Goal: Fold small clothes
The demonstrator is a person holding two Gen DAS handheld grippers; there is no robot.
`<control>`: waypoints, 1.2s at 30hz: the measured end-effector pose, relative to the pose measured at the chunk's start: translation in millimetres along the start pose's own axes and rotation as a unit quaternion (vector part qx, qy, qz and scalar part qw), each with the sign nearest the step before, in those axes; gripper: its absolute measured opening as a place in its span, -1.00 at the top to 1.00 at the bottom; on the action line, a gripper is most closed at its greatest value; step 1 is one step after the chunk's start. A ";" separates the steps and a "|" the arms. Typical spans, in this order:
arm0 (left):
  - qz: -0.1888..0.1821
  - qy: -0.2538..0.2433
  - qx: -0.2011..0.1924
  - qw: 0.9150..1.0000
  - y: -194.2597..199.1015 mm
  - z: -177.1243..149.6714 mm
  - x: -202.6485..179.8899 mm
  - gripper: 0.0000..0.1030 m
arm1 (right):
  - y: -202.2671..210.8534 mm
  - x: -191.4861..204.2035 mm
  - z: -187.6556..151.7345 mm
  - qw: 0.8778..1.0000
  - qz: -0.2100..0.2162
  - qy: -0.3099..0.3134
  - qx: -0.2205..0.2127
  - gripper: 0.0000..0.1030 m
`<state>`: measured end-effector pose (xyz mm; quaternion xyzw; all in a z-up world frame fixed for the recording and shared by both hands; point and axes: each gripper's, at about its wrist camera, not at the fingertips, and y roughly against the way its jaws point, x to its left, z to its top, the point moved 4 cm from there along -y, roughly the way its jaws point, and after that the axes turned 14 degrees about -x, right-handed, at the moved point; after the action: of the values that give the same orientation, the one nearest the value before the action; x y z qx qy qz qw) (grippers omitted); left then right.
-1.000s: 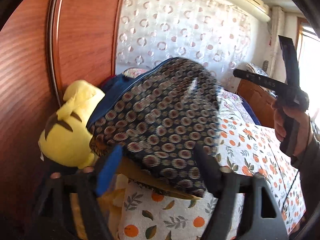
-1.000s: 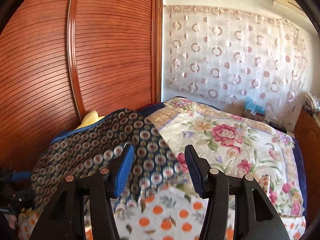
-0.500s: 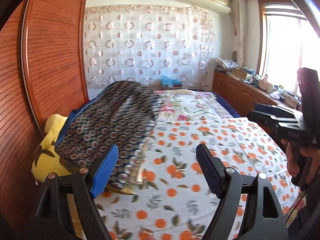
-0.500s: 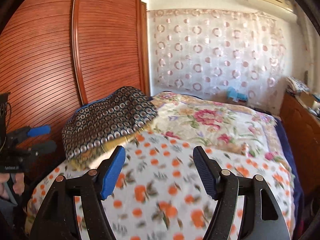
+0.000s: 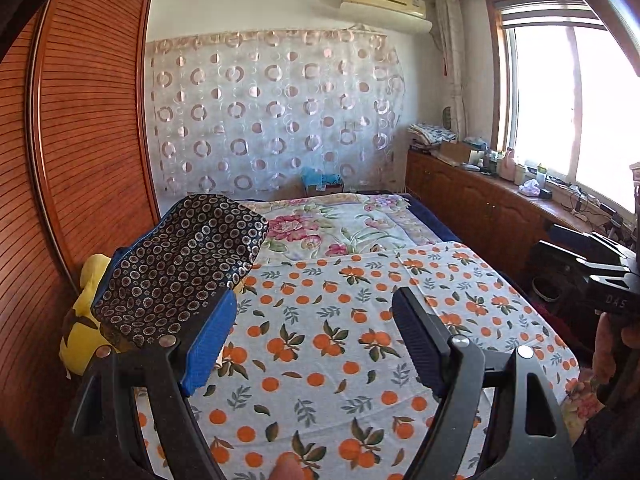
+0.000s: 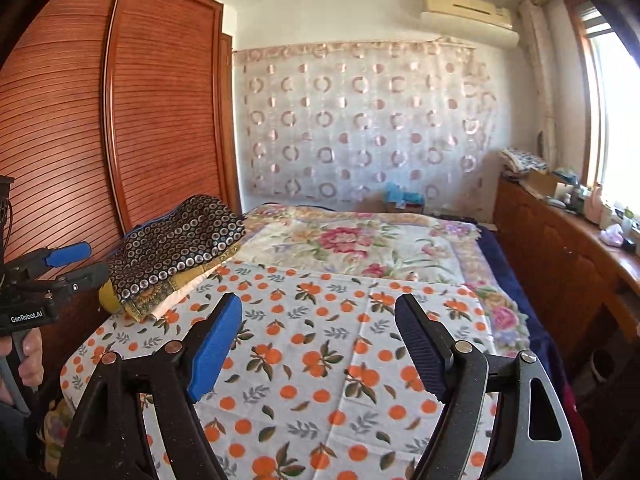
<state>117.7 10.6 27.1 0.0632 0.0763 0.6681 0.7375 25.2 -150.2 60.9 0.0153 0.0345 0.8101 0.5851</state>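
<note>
A dark garment with a ring pattern [image 5: 180,264] lies folded on a pile at the bed's left side, on a yellow plush toy [image 5: 82,320]; it also shows in the right wrist view [image 6: 176,248]. My left gripper [image 5: 316,332] is open and empty, held above the orange-print sheet [image 5: 344,344], right of the garment. My right gripper [image 6: 320,340] is open and empty over the same sheet [image 6: 320,360]. Each gripper shows in the other's view: the right one [image 5: 588,268], the left one [image 6: 76,264].
A wooden wardrobe [image 5: 80,152] stands close along the bed's left side. A floral quilt [image 6: 352,240] covers the far half of the bed. A wooden cabinet with clutter [image 5: 480,196] runs under the window on the right. A curtain [image 5: 272,112] hangs behind.
Both grippers have pulled back from the ring-pattern garment toward the foot of the bed. The garment now rests on the pile, farther away in both views.
</note>
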 end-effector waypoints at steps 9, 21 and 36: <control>-0.012 0.003 -0.001 1.000 7.6 -4.2 -16.7 -0.56 | 19.0 20.1 -12.5 1.000 -0.019 -0.010 -0.011 -0.56; -0.008 0.002 0.003 1.000 6.0 -5.9 -21.1 -0.56 | 15.1 29.9 -21.2 0.999 -0.032 -0.014 -0.013 -0.56; -0.002 0.006 -0.001 1.000 8.2 -4.5 -19.5 -0.56 | 16.3 21.1 -23.5 0.999 -0.030 -0.016 -0.016 -0.56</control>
<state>106.9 -8.0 24.8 0.0581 0.0805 0.6671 0.7383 1.6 -136.2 38.4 0.0182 0.0123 0.7924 0.6096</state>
